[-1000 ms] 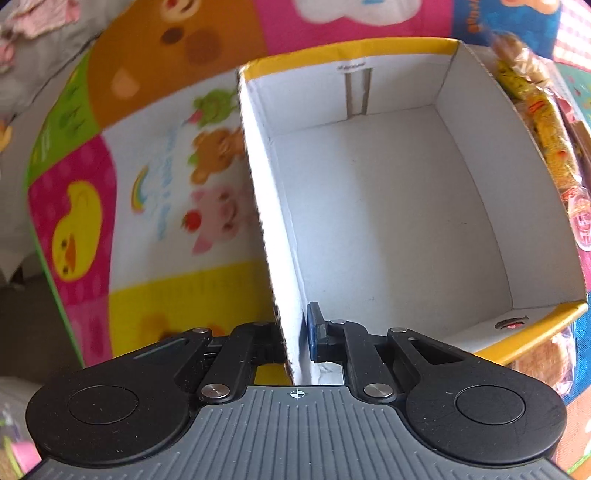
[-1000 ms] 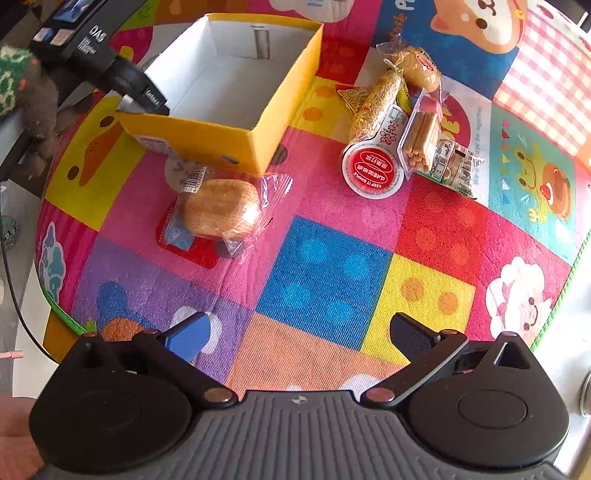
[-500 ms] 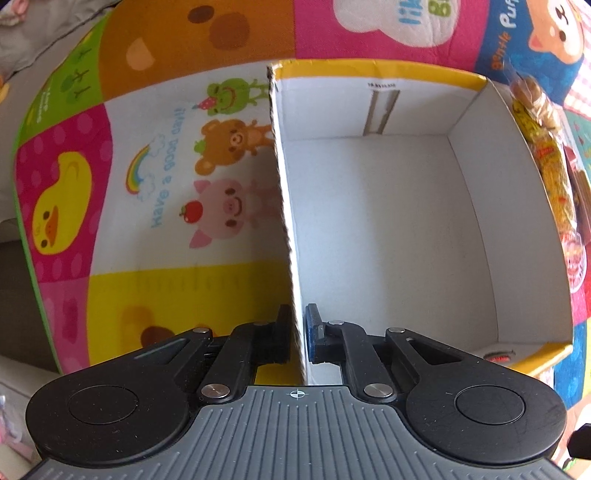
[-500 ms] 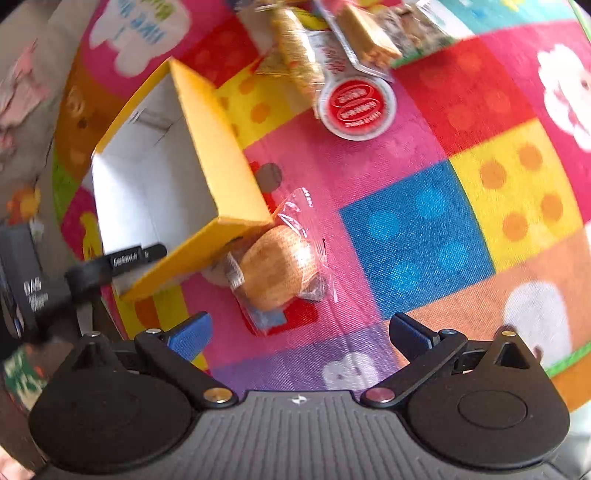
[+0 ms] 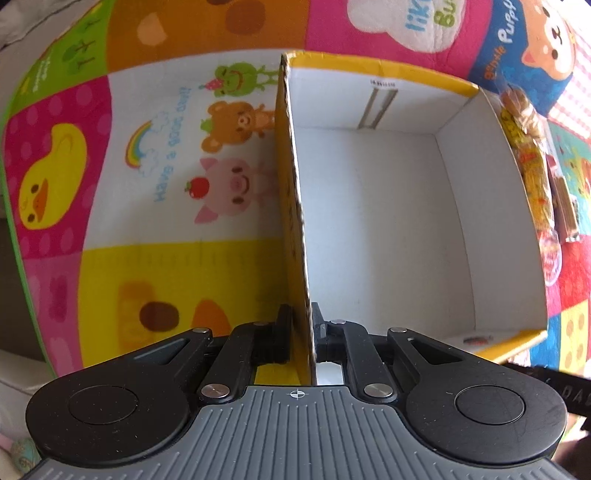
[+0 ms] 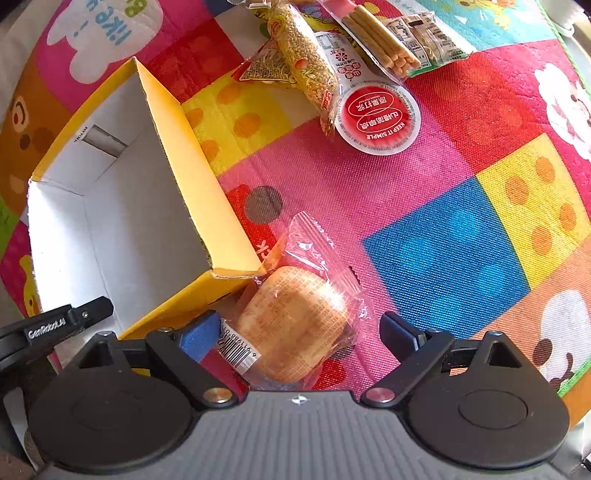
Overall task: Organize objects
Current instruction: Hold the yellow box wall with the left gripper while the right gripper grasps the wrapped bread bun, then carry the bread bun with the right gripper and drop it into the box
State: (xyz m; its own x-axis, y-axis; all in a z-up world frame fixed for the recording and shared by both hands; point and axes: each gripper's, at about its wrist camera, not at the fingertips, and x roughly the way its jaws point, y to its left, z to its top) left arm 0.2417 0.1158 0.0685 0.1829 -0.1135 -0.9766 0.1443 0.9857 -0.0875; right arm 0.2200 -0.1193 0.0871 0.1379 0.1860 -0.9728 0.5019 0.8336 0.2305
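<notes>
A yellow cardboard box with a white inside sits open and empty on the colourful play mat. My left gripper is shut on the box's near left wall, one finger outside and one inside. In the right wrist view the same box lies at the left, with the left gripper's finger at its near wall. A wrapped bun lies by the box's near corner. My right gripper points down over it, jaws closing, the bun between them with the pads still apart from the wrapper.
More packaged snacks lie farther on the mat: a bag of yellow puffs, a red-lidded cup, biscuit sticks and a wrapped bar. The same snack bags show beyond the box's right wall. The mat's green edge runs at the left.
My right gripper rolled, dropped toward the bun and narrowed around it. The left gripper kept its grip on the box wall while the box turned slightly in view.
</notes>
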